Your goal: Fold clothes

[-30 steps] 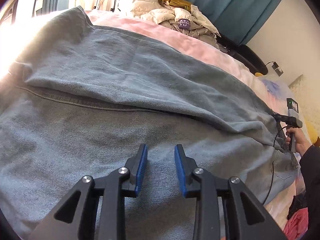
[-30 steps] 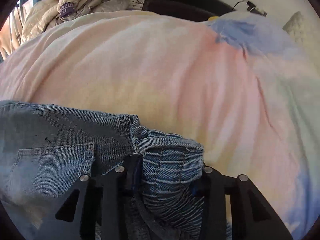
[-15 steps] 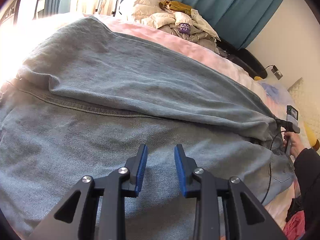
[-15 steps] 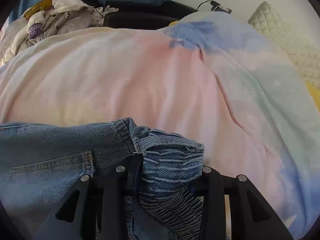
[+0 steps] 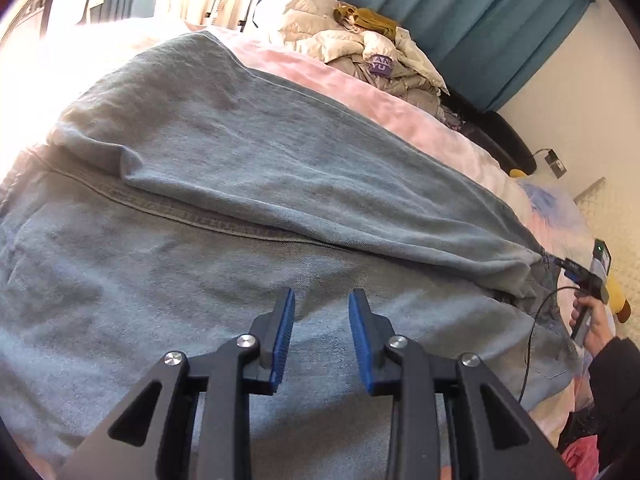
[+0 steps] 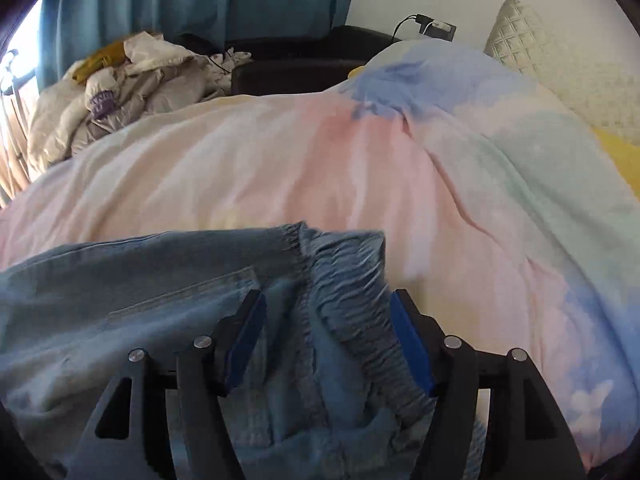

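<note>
Light blue jeans [image 5: 280, 184] lie spread across the bed, one leg folded over the other. My left gripper [image 5: 322, 296] hovers just above the denim near the front, its blue pads apart with nothing between them. The jaws of my right gripper [image 6: 326, 298] are opening. The bunched elastic waistband [image 6: 352, 280] lies loose between them, beside a back pocket [image 6: 180, 292]. In the left wrist view the right gripper [image 5: 580, 276] is small at the far right by the waist end, held by a hand [image 5: 596, 320].
A pastel bedspread [image 6: 320, 160] covers the bed under the jeans. A pile of padded coats [image 5: 360, 48] sits at the far edge before teal curtains [image 5: 460, 12]. A quilted pillow [image 6: 540, 52] is at the right, and a pink cloth [image 5: 580, 456] lies low beside the bed.
The right jaws have spread wide and the waistband bunch, clamped before, now sags between them. The right gripper has lifted and rolled. The left gripper has drifted slightly, still apart.
</note>
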The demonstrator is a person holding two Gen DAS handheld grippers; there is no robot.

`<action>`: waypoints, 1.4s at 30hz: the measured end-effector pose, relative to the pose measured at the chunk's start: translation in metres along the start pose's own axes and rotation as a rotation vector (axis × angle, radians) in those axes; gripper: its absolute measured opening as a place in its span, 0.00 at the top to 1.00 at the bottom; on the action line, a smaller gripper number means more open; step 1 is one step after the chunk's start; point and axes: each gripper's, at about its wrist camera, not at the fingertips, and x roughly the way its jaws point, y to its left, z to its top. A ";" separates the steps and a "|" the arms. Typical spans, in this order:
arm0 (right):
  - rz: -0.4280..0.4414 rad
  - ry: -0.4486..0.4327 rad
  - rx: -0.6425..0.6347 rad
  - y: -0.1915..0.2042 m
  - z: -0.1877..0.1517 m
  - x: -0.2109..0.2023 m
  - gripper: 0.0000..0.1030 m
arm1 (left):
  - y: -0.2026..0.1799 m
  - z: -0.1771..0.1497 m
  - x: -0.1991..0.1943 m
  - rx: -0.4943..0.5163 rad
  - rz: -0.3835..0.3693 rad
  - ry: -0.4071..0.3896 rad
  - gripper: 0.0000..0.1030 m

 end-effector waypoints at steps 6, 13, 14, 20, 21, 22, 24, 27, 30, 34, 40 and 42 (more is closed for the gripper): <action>0.133 0.000 0.037 0.003 -0.039 -0.071 0.37 | 0.034 -0.006 -0.042 -0.095 0.038 -0.036 0.72; 0.171 0.026 0.041 -0.004 -0.080 -0.133 0.37 | 0.086 -0.028 -0.077 -0.318 -0.049 0.005 0.68; 0.176 0.031 0.050 -0.007 -0.085 -0.141 0.37 | 0.094 -0.032 -0.082 -0.354 -0.062 -0.005 0.62; 0.172 0.029 0.078 -0.025 -0.106 -0.188 0.37 | 0.135 -0.057 -0.096 -0.607 -0.173 -0.004 0.27; 0.169 0.028 0.080 -0.028 -0.108 -0.194 0.37 | 0.139 -0.061 -0.098 -0.635 -0.183 0.001 0.24; 0.170 0.025 0.090 -0.033 -0.110 -0.199 0.37 | 0.143 -0.065 -0.100 -0.657 -0.183 0.002 0.20; 0.169 0.030 0.119 -0.043 -0.118 -0.206 0.37 | 0.147 -0.070 -0.106 -0.676 -0.170 -0.013 0.14; 0.155 0.056 0.168 -0.060 -0.129 -0.207 0.37 | 0.154 -0.077 -0.115 -0.709 -0.149 -0.050 0.08; 0.154 0.092 0.275 -0.082 -0.143 -0.197 0.37 | 0.166 -0.084 -0.109 -0.769 -0.184 -0.027 0.06; 0.204 0.132 0.459 -0.112 -0.165 -0.174 0.37 | 0.179 -0.093 -0.085 -0.839 -0.223 0.076 0.06; 0.216 0.152 0.649 -0.144 -0.194 -0.140 0.37 | 0.193 -0.103 -0.069 -0.941 -0.254 0.104 0.06; 0.231 0.161 0.719 -0.154 -0.205 -0.127 0.37 | 0.195 -0.104 -0.067 -0.957 -0.252 0.098 0.06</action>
